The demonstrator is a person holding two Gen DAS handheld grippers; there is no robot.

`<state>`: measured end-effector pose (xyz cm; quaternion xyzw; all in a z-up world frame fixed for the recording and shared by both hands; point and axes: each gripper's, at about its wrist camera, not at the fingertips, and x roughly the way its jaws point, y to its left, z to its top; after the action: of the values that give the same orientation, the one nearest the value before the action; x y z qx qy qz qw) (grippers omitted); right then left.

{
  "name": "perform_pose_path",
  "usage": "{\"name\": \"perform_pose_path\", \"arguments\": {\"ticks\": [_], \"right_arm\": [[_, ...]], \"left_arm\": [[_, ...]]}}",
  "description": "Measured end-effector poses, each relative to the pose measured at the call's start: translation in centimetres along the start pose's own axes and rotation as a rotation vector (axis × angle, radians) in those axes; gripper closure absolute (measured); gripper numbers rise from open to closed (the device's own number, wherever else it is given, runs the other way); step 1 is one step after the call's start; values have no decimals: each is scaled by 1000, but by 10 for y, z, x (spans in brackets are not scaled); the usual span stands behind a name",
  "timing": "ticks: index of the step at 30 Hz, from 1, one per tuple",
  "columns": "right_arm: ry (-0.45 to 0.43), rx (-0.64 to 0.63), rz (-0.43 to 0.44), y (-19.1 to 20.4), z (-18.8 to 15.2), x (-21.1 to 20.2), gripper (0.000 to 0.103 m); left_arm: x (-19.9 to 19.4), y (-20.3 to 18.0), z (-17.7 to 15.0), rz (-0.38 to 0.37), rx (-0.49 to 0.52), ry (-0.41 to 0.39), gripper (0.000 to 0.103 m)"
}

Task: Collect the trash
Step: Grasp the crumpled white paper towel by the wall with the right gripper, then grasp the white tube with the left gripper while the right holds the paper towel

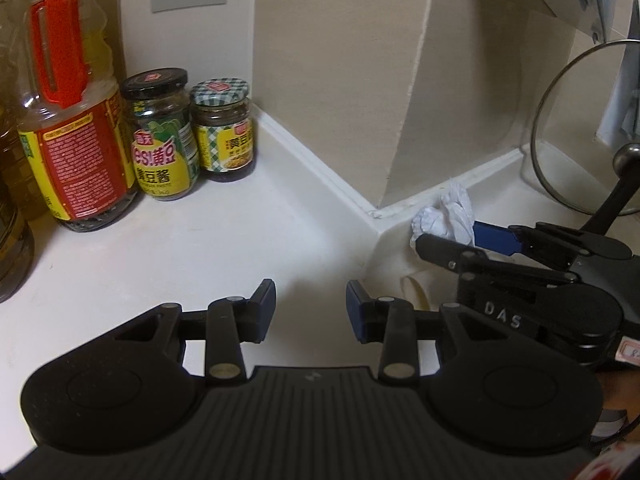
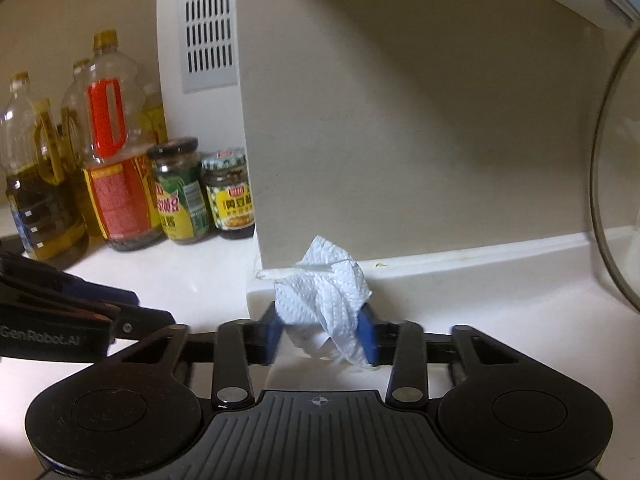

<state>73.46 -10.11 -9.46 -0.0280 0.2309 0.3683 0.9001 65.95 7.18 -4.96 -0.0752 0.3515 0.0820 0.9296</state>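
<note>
A crumpled white paper towel (image 2: 324, 288) lies on the white counter (image 2: 200, 276) at the foot of the beige wall corner. My right gripper (image 2: 322, 332) is shut on it, its blue pads pressing into both sides of the wad. In the left wrist view the same towel (image 1: 444, 212) shows at the tips of the right gripper (image 1: 448, 236). My left gripper (image 1: 311, 300) hovers over bare counter to the left of it, open with a modest gap and nothing between its fingers. A pale curved scrap (image 1: 416, 292) lies on the counter beside the right gripper.
Two sauce jars (image 1: 160, 136) and several oil bottles (image 1: 68, 120) stand at the back left by the wall. A glass pot lid (image 1: 580, 128) leans at the right. The beige wall corner (image 1: 340, 80) juts out just behind the towel.
</note>
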Motion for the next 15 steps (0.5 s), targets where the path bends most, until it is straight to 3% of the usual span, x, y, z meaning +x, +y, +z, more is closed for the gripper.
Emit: {"name": "perform_pose_path", "arguments": {"ticks": [11,15], "right_arm": [[-124,228,-13,-51,9,-51,69],[-119,271,-54,-64,4,-65,69]], "left_arm": [[1,-39,1,-154,118,-34,68],[8,-57,2,-206,188,-38,61]]}}
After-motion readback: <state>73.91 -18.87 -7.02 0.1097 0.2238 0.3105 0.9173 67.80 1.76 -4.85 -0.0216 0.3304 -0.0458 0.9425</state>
